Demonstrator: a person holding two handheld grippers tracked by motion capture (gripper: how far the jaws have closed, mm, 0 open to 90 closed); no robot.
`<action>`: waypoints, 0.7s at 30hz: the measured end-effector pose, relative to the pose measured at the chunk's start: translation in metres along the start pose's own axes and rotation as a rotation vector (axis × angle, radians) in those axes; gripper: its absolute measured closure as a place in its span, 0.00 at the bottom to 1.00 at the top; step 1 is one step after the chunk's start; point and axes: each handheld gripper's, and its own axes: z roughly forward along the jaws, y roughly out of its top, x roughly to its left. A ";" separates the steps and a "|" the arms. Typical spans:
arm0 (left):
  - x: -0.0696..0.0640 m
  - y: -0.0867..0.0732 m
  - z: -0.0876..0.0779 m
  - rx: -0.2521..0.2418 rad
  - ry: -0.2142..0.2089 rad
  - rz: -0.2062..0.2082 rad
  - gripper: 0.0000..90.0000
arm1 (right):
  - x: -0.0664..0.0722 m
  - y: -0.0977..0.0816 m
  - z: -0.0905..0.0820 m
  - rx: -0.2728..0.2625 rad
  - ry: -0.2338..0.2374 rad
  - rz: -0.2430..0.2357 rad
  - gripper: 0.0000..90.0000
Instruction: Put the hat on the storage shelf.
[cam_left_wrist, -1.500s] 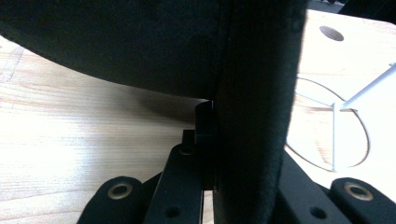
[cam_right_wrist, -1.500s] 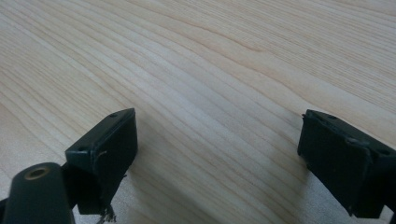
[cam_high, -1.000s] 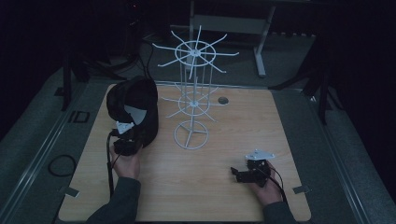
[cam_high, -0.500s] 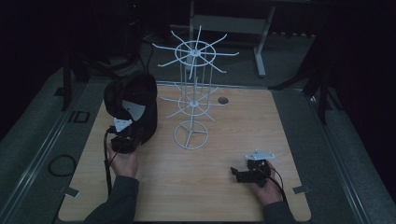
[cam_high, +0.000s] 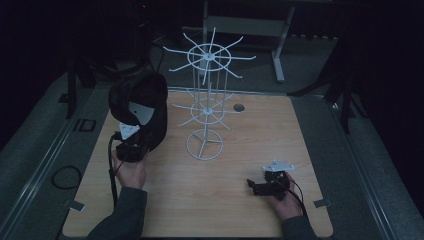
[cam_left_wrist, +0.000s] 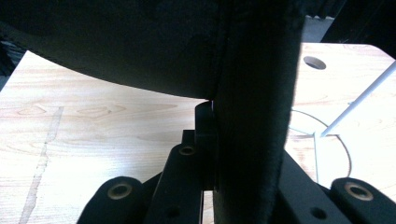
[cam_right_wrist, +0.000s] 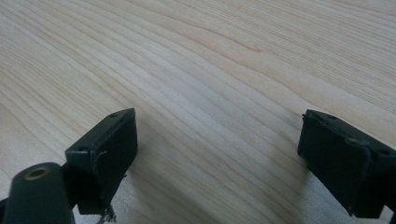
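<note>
A person sits at a pale wooden counter (cam_high: 240, 200) in a dim room, holding a set of tongs in each hand. The left tongs (cam_high: 131, 150) are clamped shut on the edge of a black cap (cam_high: 142, 107), which is lifted off the counter at the left side, just beside a white wire display stand (cam_high: 206, 100). In the left gripper view, the cap's dark fabric (cam_left_wrist: 252, 93) runs up between the two black jaws, and its curved underside spans the top of the picture with the wood showing beneath it. A white tag shows on the cap in the high view.

The stand rises from a round wire base on the counter, with two tiers of thin spokes fanning outward. A small round hole (cam_high: 239, 107) sits in the counter behind it.

The right tongs (cam_high: 267, 187) rest low at the front right of the counter, well apart from the cap. Their jaws stand wide open with bare wood between them.
</note>
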 end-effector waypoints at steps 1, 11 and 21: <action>0.000 0.001 -0.001 0.000 -0.001 0.001 0.96 | 0.000 0.000 0.000 0.000 0.000 0.000 0.13; 0.000 0.009 -0.007 -0.009 -0.009 0.026 0.96 | 0.000 0.000 0.000 0.000 0.000 -0.002 0.13; 0.000 0.016 -0.013 -0.016 -0.018 0.036 0.96 | 0.000 0.000 0.000 0.000 0.000 -0.002 0.13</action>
